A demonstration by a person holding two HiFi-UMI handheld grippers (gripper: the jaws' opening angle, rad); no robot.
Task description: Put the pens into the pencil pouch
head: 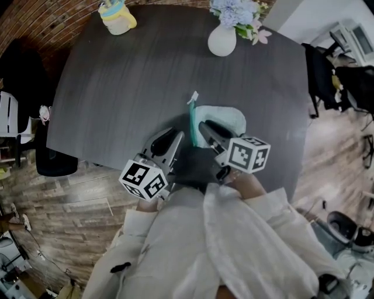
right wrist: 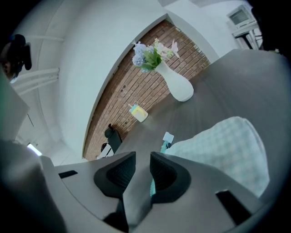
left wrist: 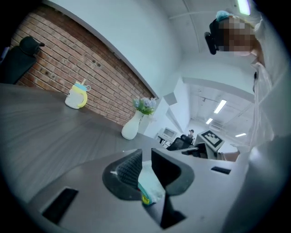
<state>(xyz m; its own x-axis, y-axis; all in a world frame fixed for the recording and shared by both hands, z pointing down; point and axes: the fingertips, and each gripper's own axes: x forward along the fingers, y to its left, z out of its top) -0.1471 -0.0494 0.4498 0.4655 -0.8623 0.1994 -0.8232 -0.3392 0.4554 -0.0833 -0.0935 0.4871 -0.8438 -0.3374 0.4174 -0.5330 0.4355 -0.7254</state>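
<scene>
Pouch: the pale mint pouch lies on the dark worktop, near its front edge and right in front of you.
Zip: a teal zip edge runs along the pouch's left side in the head view. A white tag sits at its far end.
Left claw: your left claw is pinching a fold of the pouch's cloth. Only the left gripper view shows that grip. From the head view the claw merely meets the pouch's near left corner.
Right claw: your right claw is spread, with nothing between the jaws. The head view puts it over the pouch's near left part, but you cannot tell there whether it touches. Its own view shows the checked cloth off to the right, with the zip and tag just past the jaws.
Vase: the white vase of flowers stands at the far edge, well apart from the pouch.
Cup: a yellow cup stands at the far left corner.
Marker cube: the left gripper view catches the right claw's cube, which its own view cannot show.
</scene>
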